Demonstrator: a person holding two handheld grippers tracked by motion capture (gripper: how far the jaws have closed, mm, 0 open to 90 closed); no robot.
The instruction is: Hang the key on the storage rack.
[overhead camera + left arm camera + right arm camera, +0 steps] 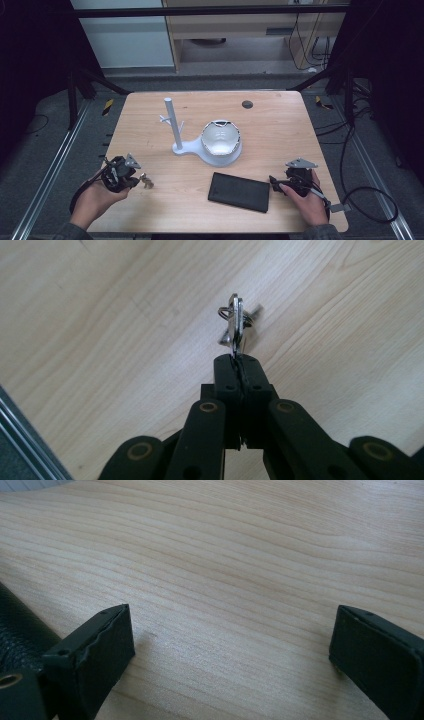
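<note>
My left gripper is at the table's front left, shut on a small bunch of metal keys. In the left gripper view the keys on their ring stick out past the pinched jaw tips, held clear above the wooden table. My right gripper rests at the front right with its jaws wide apart and bare wood between them. A black leather wallet lies flat just left of the right gripper, and its edge shows beside the left jaw.
A white stand with a tall post and small pegs rises mid-table, and a white bowl sits on its base. A dark round hole marks the table's far side. Cables trail on the floor at the right.
</note>
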